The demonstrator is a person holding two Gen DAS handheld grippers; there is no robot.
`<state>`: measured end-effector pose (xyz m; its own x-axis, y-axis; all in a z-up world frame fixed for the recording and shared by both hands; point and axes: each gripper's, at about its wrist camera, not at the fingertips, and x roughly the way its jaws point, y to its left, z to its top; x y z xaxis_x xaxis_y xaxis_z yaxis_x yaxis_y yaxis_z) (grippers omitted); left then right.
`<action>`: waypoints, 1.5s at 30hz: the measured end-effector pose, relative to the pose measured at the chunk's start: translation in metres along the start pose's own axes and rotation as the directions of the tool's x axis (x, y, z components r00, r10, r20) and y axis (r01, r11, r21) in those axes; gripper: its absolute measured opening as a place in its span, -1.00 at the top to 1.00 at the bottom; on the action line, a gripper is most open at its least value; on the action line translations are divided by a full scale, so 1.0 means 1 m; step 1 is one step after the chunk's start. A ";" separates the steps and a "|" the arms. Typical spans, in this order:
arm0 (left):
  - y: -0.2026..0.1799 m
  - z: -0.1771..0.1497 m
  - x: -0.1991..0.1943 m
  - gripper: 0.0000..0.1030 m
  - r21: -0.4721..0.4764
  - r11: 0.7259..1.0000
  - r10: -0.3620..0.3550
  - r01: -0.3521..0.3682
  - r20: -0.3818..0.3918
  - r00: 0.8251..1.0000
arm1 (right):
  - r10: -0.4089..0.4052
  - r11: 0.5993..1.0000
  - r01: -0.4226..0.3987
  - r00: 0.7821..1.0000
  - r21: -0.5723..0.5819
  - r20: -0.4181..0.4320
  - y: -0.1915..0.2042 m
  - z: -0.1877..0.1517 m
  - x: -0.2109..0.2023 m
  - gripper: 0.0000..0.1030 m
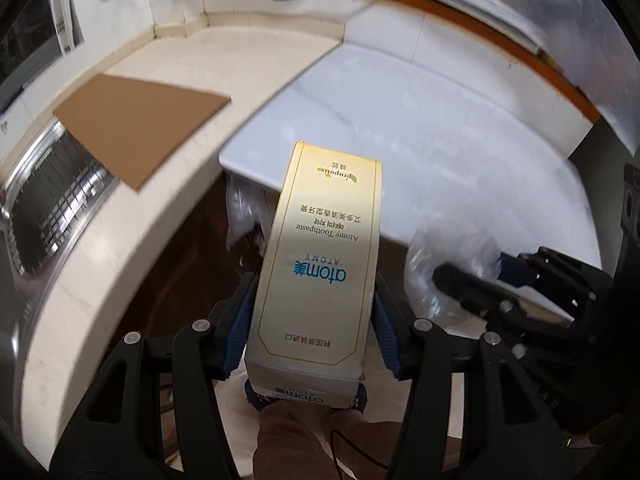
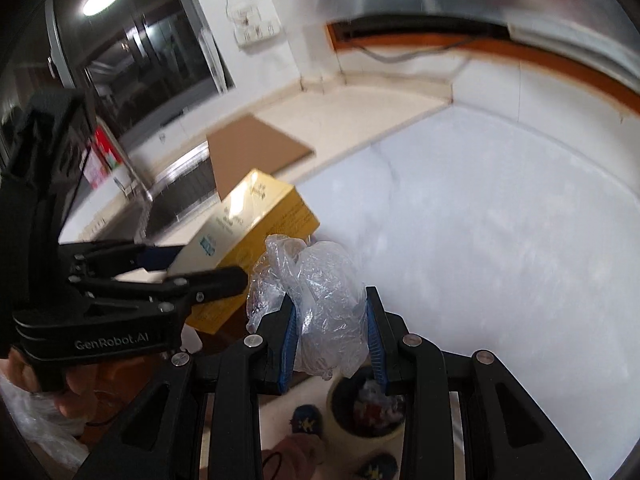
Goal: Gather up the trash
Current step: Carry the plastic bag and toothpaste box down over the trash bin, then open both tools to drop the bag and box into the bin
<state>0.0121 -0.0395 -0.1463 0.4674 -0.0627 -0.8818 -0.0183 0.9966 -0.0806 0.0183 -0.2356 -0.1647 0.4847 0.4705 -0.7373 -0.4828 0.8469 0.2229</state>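
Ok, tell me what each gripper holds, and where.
Left gripper: toothpaste box, gripped across its long sides near one end. Right gripper: crumpled plastic bag, mid-bundle.

Likely home kitchen: sink (image 1: 52, 200), countertop (image 1: 168, 60).

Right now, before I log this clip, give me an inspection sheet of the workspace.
Surface: white worktop beside beige counter, both bare apart from the cardboard.
Job's things: toothpaste box and crumpled plastic bag, both off the surface; waste bin on the floor below.
Clutter: cardboard sheet overhanging the sink.
Grippers: left gripper clamps the box; right gripper clamps the bag.
Cables: cord along the back wall.
Surroundings: window, wall socket.
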 end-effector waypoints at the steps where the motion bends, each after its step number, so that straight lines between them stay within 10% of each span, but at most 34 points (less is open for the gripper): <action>1: 0.000 -0.004 0.007 0.01 0.001 1.000 0.000 0.000 -0.010 1.000 | -0.012 1.000 0.012 1.000 -0.008 -0.019 0.002 -0.011 0.007 0.41; 24: 0.039 -0.154 0.247 0.01 -0.026 0.997 -0.077 0.072 -0.271 0.960 | -0.151 0.970 0.205 0.928 0.127 -0.341 -0.042 -0.218 0.239 0.38; 37: 0.054 -0.192 0.373 -0.01 -0.001 0.991 -0.125 0.132 -0.334 0.934 | -0.197 0.928 0.305 0.889 0.213 -0.414 -0.093 -0.276 0.373 0.14; 45: 0.061 -0.200 0.378 -0.56 0.025 0.995 -0.088 0.100 -0.300 0.950 | -0.218 0.922 0.323 0.889 0.214 -0.403 -0.089 -0.284 0.390 0.02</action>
<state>0.0112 -0.0133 -0.5776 0.1807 -0.1636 -0.9698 0.0512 0.9863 -0.1569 0.0430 -0.1977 -0.6533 0.2419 0.1335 -0.9611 -0.1319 0.9858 0.1037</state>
